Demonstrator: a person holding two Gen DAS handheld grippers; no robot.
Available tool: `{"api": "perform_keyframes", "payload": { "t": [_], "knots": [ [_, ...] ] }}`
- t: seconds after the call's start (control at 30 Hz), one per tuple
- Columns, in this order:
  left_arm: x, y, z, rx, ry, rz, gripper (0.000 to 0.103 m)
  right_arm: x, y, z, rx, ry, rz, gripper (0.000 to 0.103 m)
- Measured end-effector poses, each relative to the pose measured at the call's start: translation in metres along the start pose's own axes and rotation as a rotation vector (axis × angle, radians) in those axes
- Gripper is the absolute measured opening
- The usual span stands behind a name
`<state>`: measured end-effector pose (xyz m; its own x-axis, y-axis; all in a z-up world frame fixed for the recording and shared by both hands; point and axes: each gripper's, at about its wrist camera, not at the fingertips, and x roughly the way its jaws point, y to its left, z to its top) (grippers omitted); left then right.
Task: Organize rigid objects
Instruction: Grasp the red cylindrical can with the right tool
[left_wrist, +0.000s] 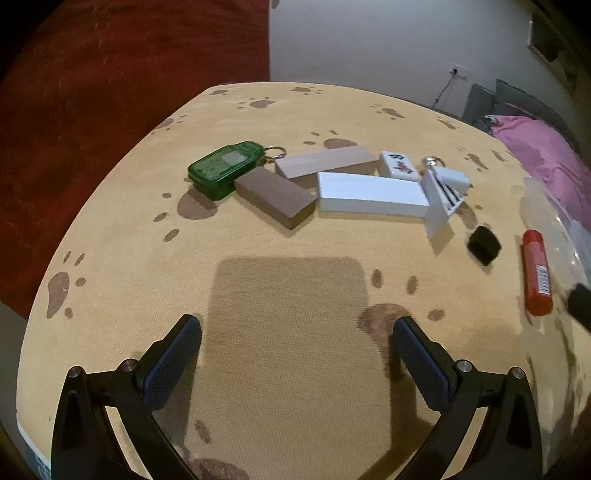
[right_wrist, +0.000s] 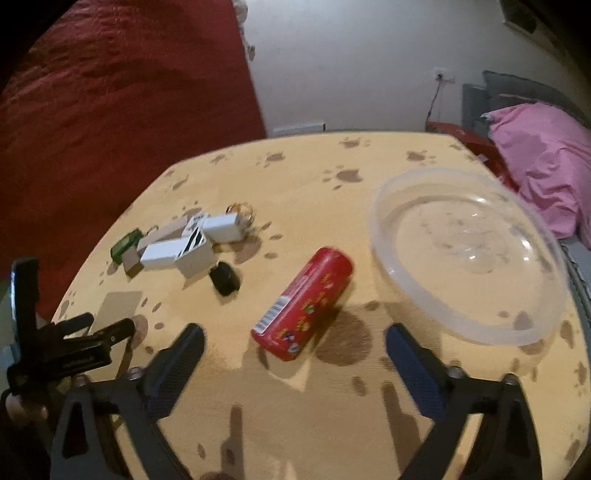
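A cluster of small objects lies on the paw-print cloth: a green case (left_wrist: 222, 168), a dark wooden block (left_wrist: 275, 197), a light wooden block (left_wrist: 325, 162), a white block (left_wrist: 371, 194), a mahjong tile (left_wrist: 399, 165), a white keychain piece (left_wrist: 443, 195) and a black cube (left_wrist: 484, 244). A red tube (right_wrist: 303, 304) lies just ahead of my open, empty right gripper (right_wrist: 293, 345). My left gripper (left_wrist: 295, 332) is open and empty, well short of the cluster. The cluster also shows in the right wrist view, with its white block (right_wrist: 164, 253) on the left.
A clear plastic bowl (right_wrist: 406, 288) stands to the right of the red tube. The left gripper (right_wrist: 107, 330) shows at the left of the right wrist view. A red wall, a white wall and pink bedding (right_wrist: 546, 155) lie beyond the table edge.
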<state>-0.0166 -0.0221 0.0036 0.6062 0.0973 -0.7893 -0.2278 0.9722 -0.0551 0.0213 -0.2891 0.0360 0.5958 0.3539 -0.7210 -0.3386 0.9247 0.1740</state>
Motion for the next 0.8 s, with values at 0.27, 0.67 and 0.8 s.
{"api": "perform_keyframes", "payload": {
  "t": [0.27, 0.67, 0.8],
  "knots": [
    [-0.021, -0.019, 0.02, 0.084, -0.074, 0.004, 0.103, 0.03, 0.002, 0.017, 0.009, 0.053, -0.015, 0.058],
    [-0.037, -0.042, 0.039, 0.131, -0.08, 0.01, 0.103, 0.034, 0.002, 0.016, 0.0, 0.046, 0.039, 0.038],
    [-0.053, -0.042, 0.038, 0.113, -0.086, -0.003, 0.103, 0.024, 0.002, 0.018, -0.006, 0.018, 0.072, 0.035]
  ]
}}
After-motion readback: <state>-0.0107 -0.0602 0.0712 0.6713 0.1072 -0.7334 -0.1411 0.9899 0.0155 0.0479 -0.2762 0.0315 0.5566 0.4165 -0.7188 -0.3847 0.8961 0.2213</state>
